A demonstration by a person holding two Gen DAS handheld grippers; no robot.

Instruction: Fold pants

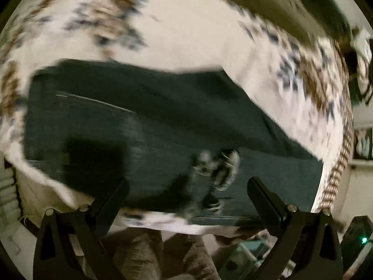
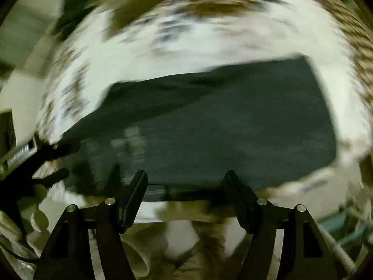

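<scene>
A white cloth (image 1: 186,35) with brown and blue patches is covering the surface, and the dark pants (image 1: 163,121) are lying flat across its near part. The left gripper (image 1: 187,186) and right gripper (image 2: 186,179) are both hanging above the pants, jaws wide, gripping nothing

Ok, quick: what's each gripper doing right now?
Left gripper: open, empty, above the pants.
Right gripper: open, nothing between the fingers, over the pants' near edge.

Dark pants (image 1: 163,126), folded, flat on patterned white cloth; frayed rip showing.
</scene>
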